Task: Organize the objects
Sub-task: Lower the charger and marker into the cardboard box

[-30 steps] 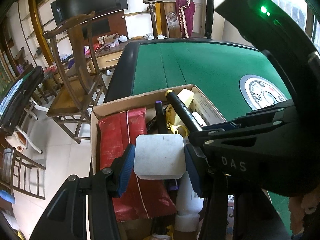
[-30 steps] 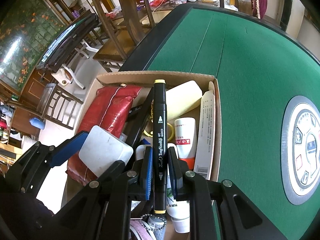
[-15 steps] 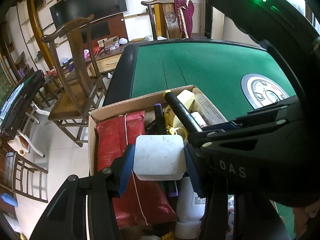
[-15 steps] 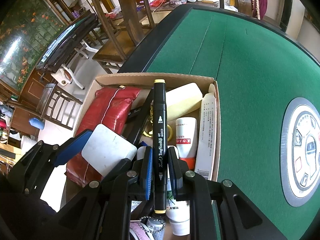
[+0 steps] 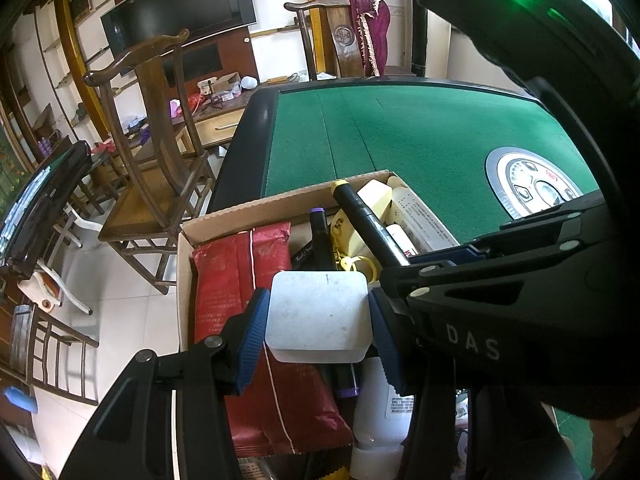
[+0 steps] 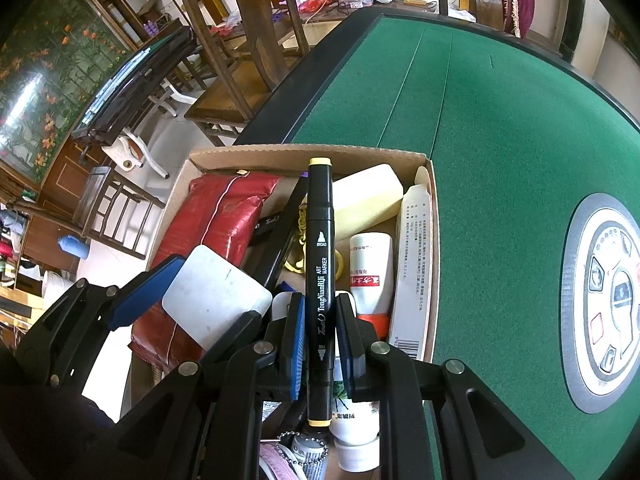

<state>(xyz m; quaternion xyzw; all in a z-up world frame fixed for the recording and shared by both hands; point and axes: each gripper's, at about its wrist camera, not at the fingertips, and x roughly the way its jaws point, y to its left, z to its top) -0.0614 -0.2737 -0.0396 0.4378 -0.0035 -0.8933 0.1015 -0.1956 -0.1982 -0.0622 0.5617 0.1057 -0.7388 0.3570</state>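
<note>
While both grippers hold things over the cardboard box (image 6: 429, 216), sorting looks half done.
Left gripper (image 5: 316, 320) jaws clamp the white block (image 5: 318, 316); right gripper (image 6: 318, 336) jaws clamp the black marker (image 6: 319, 264); the box is full, the green desk (image 6: 500, 128) bare.

White bottle (image 5: 380, 412) half hidden behind the left gripper (image 5: 316, 320); cardboard box (image 6: 304, 152) near end hidden, small print unreadable
</note>
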